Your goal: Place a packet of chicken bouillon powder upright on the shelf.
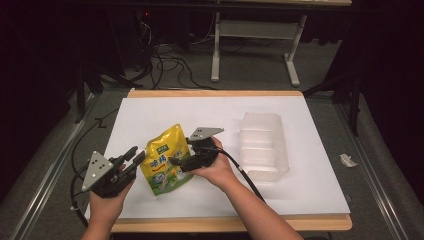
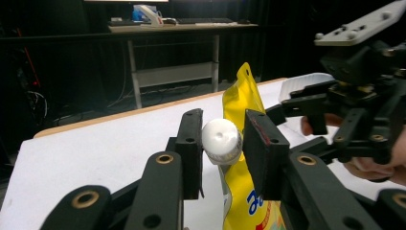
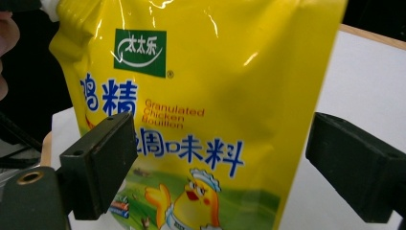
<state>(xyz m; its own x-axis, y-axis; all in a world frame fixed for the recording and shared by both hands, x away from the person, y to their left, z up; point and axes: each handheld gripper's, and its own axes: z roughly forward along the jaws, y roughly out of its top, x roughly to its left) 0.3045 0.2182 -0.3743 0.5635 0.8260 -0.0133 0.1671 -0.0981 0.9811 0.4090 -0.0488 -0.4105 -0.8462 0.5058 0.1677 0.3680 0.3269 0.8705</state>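
Note:
A yellow stand-up pouch of chicken bouillon (image 1: 161, 161) stands tilted near the front middle of the white table sheet (image 1: 200, 107). My left gripper (image 1: 136, 157) reaches in from the left. In the left gripper view its jaws (image 2: 221, 136) are shut on the pouch's white screw cap (image 2: 221, 138), with the pouch (image 2: 244, 96) rising behind it. My right gripper (image 1: 176, 163) sits just to the right of the pouch, facing its printed front. In the right gripper view the right gripper (image 3: 230, 167) stands wide open, and the pouch (image 3: 206, 96) hangs between and just beyond the pads, which do not touch it.
A clear plastic tray (image 1: 262, 145) with ribbed compartments lies on the right half of the sheet. The table's wooden edge (image 1: 230, 223) runs along the front. Beyond the far edge are a desk frame (image 1: 255, 45) and floor cables (image 1: 165, 65). A scrap of paper (image 1: 348, 160) lies right of the table.

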